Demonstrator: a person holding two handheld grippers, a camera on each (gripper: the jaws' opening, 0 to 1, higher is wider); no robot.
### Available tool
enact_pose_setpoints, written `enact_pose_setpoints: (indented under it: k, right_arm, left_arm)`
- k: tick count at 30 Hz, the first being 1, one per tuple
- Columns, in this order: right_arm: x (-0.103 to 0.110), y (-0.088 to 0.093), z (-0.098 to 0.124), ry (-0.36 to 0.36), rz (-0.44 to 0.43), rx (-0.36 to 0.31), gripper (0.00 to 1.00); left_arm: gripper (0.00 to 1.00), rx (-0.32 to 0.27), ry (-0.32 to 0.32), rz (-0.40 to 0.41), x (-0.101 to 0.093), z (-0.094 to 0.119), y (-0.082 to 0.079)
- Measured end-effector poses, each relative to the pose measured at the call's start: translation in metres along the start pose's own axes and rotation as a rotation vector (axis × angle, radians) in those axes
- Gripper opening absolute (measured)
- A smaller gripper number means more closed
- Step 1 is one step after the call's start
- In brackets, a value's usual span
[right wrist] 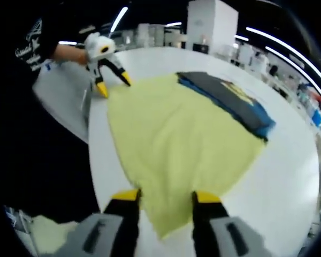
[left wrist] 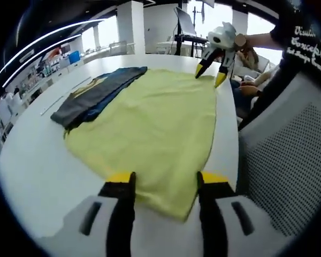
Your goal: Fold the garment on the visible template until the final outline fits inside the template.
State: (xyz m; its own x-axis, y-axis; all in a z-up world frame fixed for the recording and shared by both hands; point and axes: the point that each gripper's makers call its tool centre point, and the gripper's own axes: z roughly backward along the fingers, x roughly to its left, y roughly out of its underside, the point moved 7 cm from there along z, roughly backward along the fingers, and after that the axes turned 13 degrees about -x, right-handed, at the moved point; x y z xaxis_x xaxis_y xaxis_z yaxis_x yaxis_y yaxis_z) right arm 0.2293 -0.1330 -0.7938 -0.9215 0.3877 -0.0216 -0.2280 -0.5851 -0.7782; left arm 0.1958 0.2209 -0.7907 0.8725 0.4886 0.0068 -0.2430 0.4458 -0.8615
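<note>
A round white table (left wrist: 37, 171) carries everything. A yellow garment (left wrist: 150, 128) lies spread flat across its middle, one edge running close along the table's rim on the person's side. Just beside it, touching its far edge, lies a folded stack of dark clothes (left wrist: 96, 93), grey over blue, with a yellow print showing on top. The tabletop around them is bare white.
</note>
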Motion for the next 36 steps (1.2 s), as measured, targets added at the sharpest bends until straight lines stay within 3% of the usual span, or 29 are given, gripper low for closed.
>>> enact_pose_setpoints:
  k: [2,7,14,23,36]
  right_arm:
    - [-0.003,0.0,-0.001,0.007,0.0,0.002,0.19]
    - [-0.006,-0.002,-0.002,0.021,-0.012,0.001,0.11]
    - [-0.009,-0.005,-0.006,0.022,-0.039,-0.009,0.03]
    - [-0.011,-0.007,-0.004,0.01,-0.06,-0.014,0.0]
    - [0.001,-0.012,0.015,-0.002,-0.079,-0.041,0.0]
  left_arm:
    - [0.39,0.006,-0.001,0.0,0.002,0.0,0.0]
    - [0.31,0.007,-0.026,0.02,0.004,-0.002,-0.001]
    - [0.01,0.034,-0.03,-0.036,0.001,-0.005,-0.004]
    - [0.0,0.029,-0.043,-0.02,0.004,-0.002,-0.007]
    - [0.0,0.01,-0.062,0.017,-0.003,0.008,-0.018]
